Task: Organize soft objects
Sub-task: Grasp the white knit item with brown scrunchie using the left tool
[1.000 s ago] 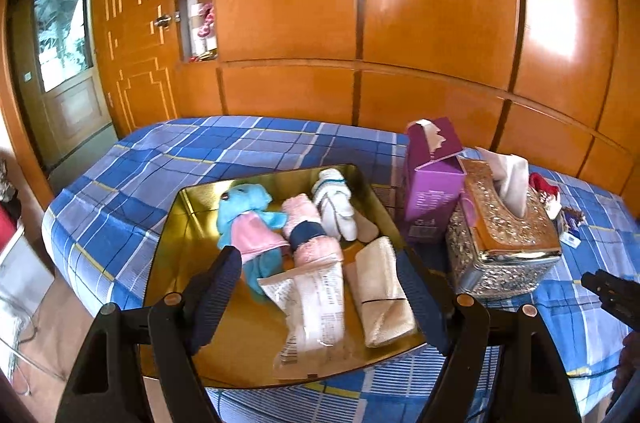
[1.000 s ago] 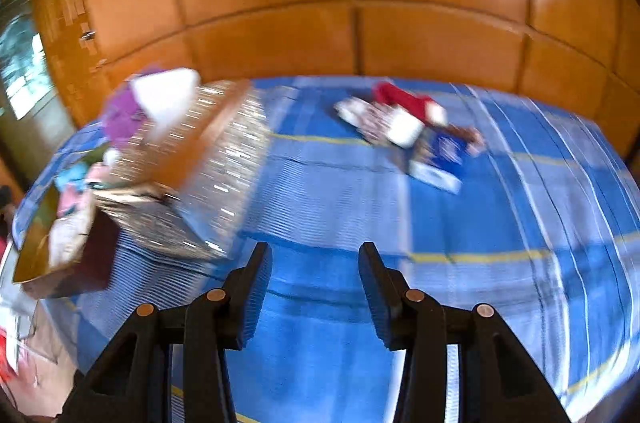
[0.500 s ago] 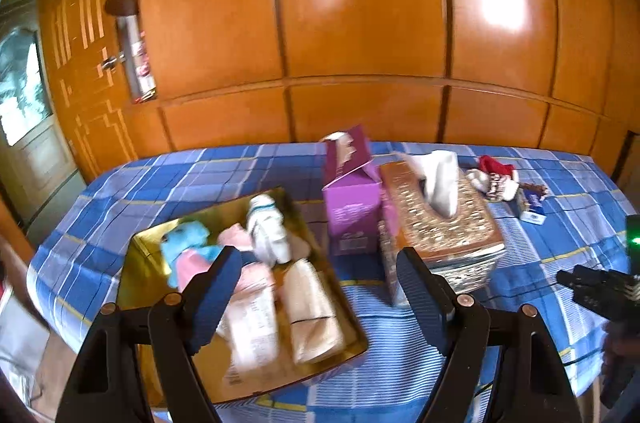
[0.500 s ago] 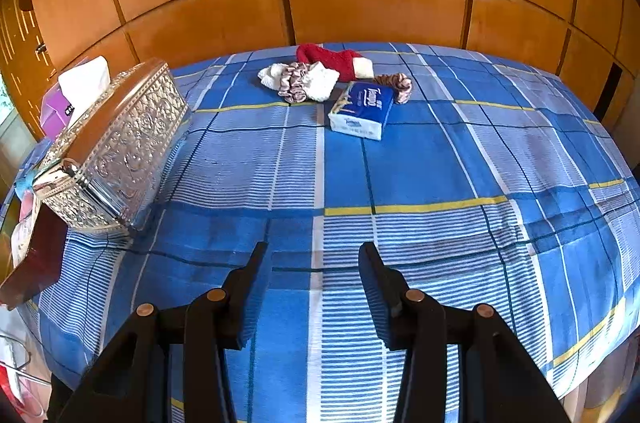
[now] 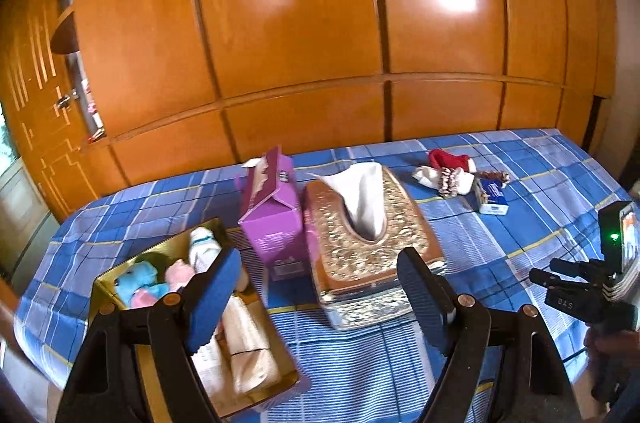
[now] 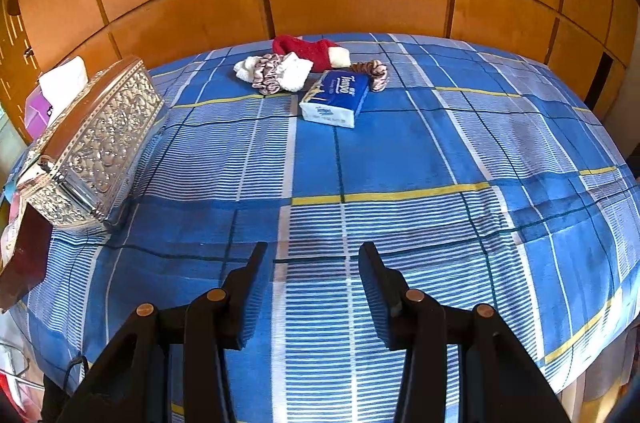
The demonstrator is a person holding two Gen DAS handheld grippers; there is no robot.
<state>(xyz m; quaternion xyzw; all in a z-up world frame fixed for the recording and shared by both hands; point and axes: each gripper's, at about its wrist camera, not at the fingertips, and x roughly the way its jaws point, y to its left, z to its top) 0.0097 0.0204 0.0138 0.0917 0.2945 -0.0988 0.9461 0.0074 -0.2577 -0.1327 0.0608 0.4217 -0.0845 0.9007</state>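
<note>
A gold tray [image 5: 120,275] on the blue checked bedspread holds a blue plush toy [image 5: 138,279], rolled socks and packets. At the far side lie a red sock [image 6: 306,47], a white sock with a pink scrunchie [image 6: 276,73], a brown scrunchie [image 6: 374,71] and a blue tissue pack [image 6: 336,97]. My left gripper [image 5: 320,297] hovers open and empty in front of the tray and the ornate tissue box [image 5: 368,243]. My right gripper [image 6: 312,287] is open and empty over bare bedspread, well short of the tissue pack. It also shows at the right edge as the right gripper [image 5: 560,281].
A purple carton [image 5: 276,223] stands between the tray and the ornate tissue box [image 6: 92,143]. Orange wooden wardrobe panels [image 5: 320,23] back the bed. The bedspread [image 6: 400,163] between the tissue box and the sock pile is bare. The bed's edge drops off at front and right.
The left gripper has swung right and rolled, so the tray slid to the lower left and the tissue box came to centre. The right view shifted right toward the sock pile, then steadied.
</note>
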